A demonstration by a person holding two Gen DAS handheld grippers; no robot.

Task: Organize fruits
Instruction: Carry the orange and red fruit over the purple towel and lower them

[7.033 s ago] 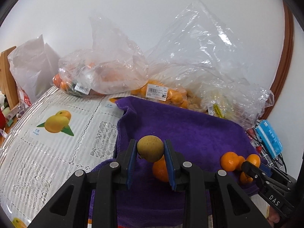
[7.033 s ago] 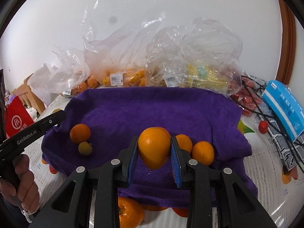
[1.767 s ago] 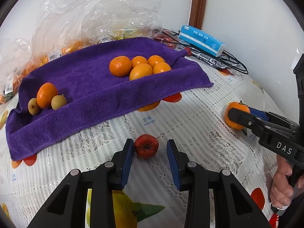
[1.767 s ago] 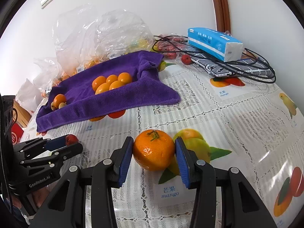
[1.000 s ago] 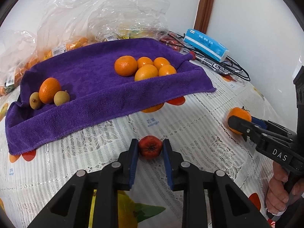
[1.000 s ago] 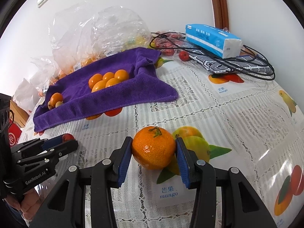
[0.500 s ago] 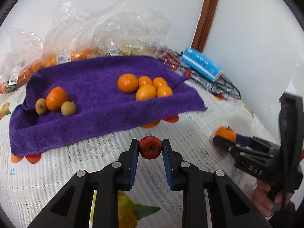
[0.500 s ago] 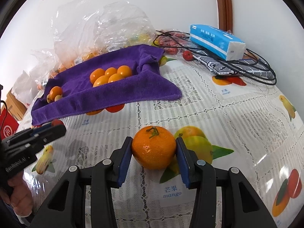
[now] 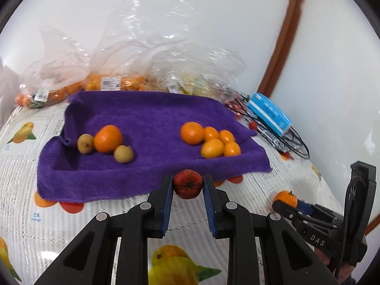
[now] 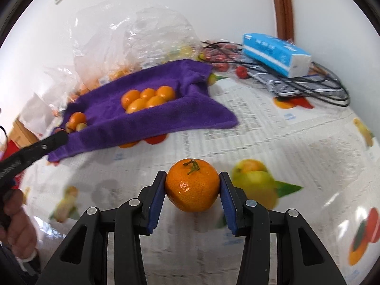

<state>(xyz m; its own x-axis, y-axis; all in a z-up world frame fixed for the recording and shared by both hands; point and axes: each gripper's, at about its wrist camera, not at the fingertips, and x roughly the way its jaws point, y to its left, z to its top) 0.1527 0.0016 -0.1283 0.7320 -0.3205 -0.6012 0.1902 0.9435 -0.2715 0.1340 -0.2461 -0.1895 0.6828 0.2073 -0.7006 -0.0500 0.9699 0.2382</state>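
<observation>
**A:** Since a second ago your left gripper (image 9: 188, 185) has lifted the red fruit (image 9: 187, 183) off the tablecloth (image 9: 71, 216) and swung toward the towel (image 9: 147, 118); before that it sat low over the lace. Your right gripper (image 10: 192, 191) has barely shifted.

**B:** And the grips?

**A:** Your left jaws are clamped on the red fruit, pads pressing both its flanks, and it hangs just short of the towel's near edge. Your right jaws are closed on the mandarin (image 10: 192, 185), which still looks to rest on the tablecloth, well apart from the towel.

**B:** How will they handle?

**A:** I judge the red one light, soft and thin-skinned, so it bruises easily; keep your squeeze as it is and hold across its widest part, as you do now. The mandarin is heavier, with a loose, dimpled peel that can slide over the flesh. You have it at its equator, stem up; that is the right place.

**B:** Where do they go?

**A:** Likely the mandarin joins the orange cluster (image 9: 211, 140). The red fruit has no match there yet.
</observation>
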